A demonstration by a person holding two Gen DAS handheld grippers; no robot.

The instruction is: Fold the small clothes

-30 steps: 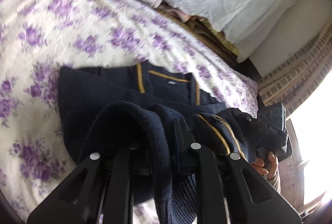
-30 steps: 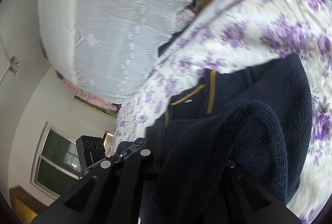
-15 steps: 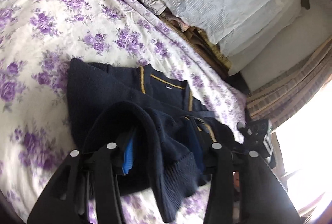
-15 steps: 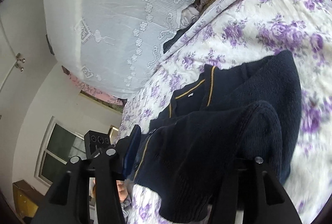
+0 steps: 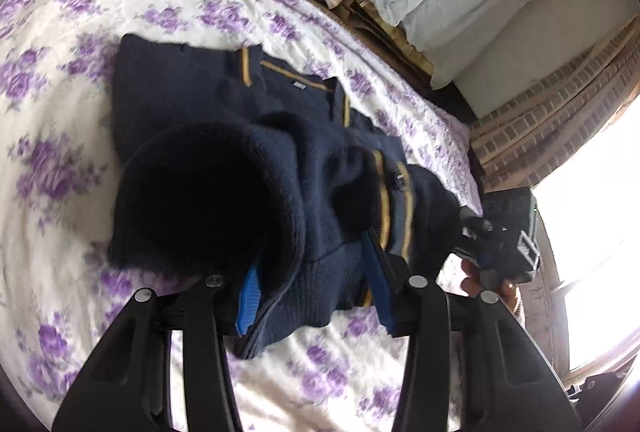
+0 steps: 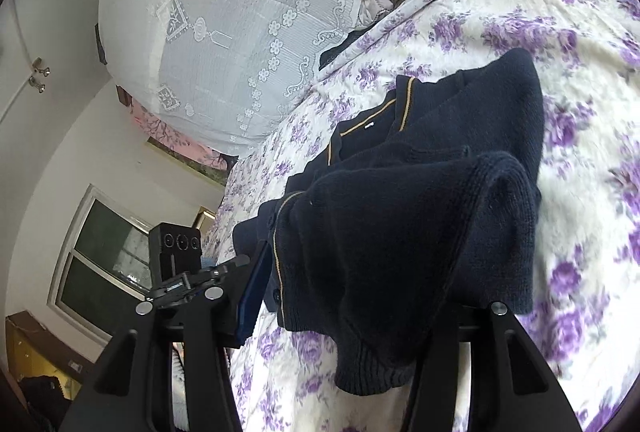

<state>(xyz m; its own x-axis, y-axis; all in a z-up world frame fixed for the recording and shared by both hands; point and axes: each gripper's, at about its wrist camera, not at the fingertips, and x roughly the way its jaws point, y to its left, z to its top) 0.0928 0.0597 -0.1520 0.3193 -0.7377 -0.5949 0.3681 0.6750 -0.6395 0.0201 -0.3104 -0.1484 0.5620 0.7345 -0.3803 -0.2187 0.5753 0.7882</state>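
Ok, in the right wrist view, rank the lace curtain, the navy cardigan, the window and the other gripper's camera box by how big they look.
Largest to smallest as they look in that view:
1. lace curtain and navy cardigan: alike, and the cardigan lies nearest the lens, so unranked
2. window
3. camera box

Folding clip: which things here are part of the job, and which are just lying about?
Part of the job: navy cardigan; left gripper; right gripper.

Lying about: floral bedspread; lace cover; window.
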